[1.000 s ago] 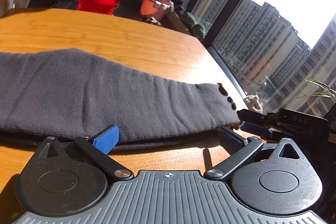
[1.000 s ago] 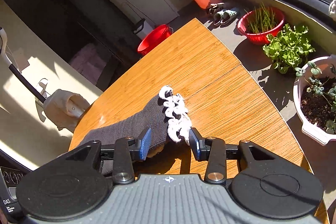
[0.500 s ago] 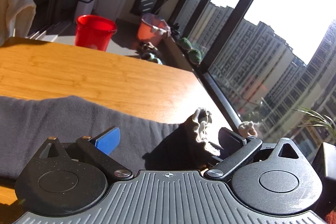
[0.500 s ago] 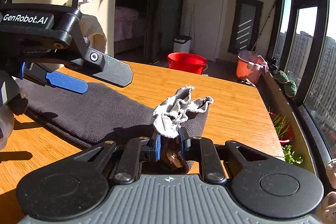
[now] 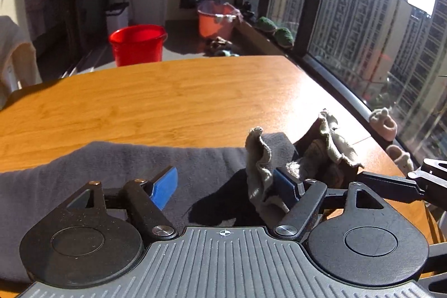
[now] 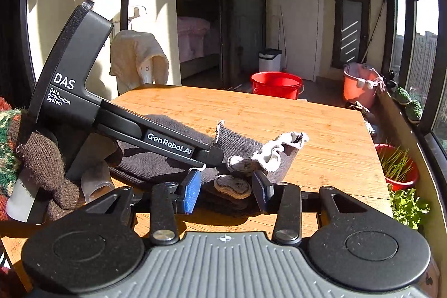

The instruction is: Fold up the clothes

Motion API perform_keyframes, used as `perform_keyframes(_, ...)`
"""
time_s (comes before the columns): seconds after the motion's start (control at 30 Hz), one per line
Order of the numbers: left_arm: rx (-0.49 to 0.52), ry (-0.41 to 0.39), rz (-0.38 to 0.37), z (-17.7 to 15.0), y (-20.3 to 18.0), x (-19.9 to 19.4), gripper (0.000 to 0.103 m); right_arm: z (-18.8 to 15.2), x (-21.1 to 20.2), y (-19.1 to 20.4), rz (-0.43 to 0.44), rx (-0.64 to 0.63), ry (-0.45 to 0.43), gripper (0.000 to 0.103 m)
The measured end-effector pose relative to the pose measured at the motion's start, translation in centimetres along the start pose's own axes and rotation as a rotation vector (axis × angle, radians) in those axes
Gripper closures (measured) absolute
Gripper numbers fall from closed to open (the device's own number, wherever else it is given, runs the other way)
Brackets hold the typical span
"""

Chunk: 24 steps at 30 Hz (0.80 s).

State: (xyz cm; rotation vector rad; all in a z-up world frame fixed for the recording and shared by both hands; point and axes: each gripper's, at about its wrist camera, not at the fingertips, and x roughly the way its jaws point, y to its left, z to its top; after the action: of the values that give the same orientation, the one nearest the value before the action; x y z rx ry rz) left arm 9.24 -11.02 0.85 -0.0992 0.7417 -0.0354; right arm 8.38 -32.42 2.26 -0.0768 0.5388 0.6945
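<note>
Released by the right gripper [image 6: 226, 193], the grey sock [image 6: 237, 144] lies beside "GenRobot.AI".

The garment [image 5: 117, 166] is dark grey knit, its ruffled trim [image 6: 275, 151] off-white. The desk [image 5: 173, 102] is orange-brown wood grain. The fingers [image 5: 164, 187] have blue pads on black. Far off stand a red bucket [image 5: 137, 45] and a salmon, perhaps pinkish, one [image 5: 216, 20].
</note>
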Motion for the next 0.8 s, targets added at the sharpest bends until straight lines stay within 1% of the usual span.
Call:
perform_keyframes(0.07,-0.01,0.0,-0.006,-0.3,0.5,0.1,0.021,0.1,0.1,-1.5,-0.022,0.08,0.001,0.061)
perform_keyframes(0.23,-0.011,-0.005,-0.013,-0.9,1.1,-0.1,0.021,-0.6,2.0,-5.2,-0.201,0.286,0.041,0.061)
perform_keyframes(0.3,-0.023,-0.006,-0.023,-0.9,1.4,0.0,0.02,-1.3,2.6,-6.3,-0.169,0.373,0.058,0.061)
perform_keyframes(0.33,-0.03,-0.007,-0.028,-0.9,1.5,0.0,0.018,-1.9,3.0,-6.6,-0.138,0.421,0.073,0.062)
perform_keyframes(0.37,-0.036,-0.007,-0.033,-0.8,1.6,0.0,0.017,-2.0,3.2,-6.4,-0.123,0.415,0.07,0.067)
perform_keyframes(0.4,-0.042,-0.008,-0.039,-0.8,1.8,0.1,0.016,-2.0,3.5,-6.1,-0.109,0.408,0.067,0.076)
perform_keyframes(0.43,-0.044,-0.007,-0.043,-0.8,1.9,0.1,0.016,-1.7,3.5,-5.3,-0.112,0.378,0.056,0.091)
perform_keyframes(0.5,-0.048,-0.007,-0.049,-0.8,2.1,0.0,0.016,-0.5,3.1,-3.0,-0.089,0.273,-0.004,0.092)
perform_keyframes(0.57,-0.073,-0.007,-0.057,-0.6,2.6,-0.2,0.016,0.8,3.1,0.2,-0.07,0.116,-0.031,0.092)
perform_keyframes(0.63,-0.152,-0.037,-0.062,0.0,4.0,-1.3,0.016,1.1,3.8,2.8,-0.063,-0.001,-0.016,0.094)
perform_keyframes(0.67,-0.192,-0.059,-0.073,0.4,4.8,-2.0,0.016,1.0,4.7,4.4,-0.059,-0.066,0.016,0.094)
perform_keyframes(0.7,-0.217,-0.078,-0.084,0.7,5.4,-2.7,0.016,0.5,5.4,5.4,-0.066,-0.124,0.03,0.094)
perform_keyframes(0.73,-0.222,-0.093,-0.092,1.1,5.7,-3.3,0.014,0.1,6.0,6.5,-0.073,-0.182,0.043,0.094)
perform_keyframes(0.8,-0.203,-0.11,-0.106,1.9,5.5,-4.2,0.01,-0.7,6.2,8.3,-0.114,-0.309,0.028,0.094)
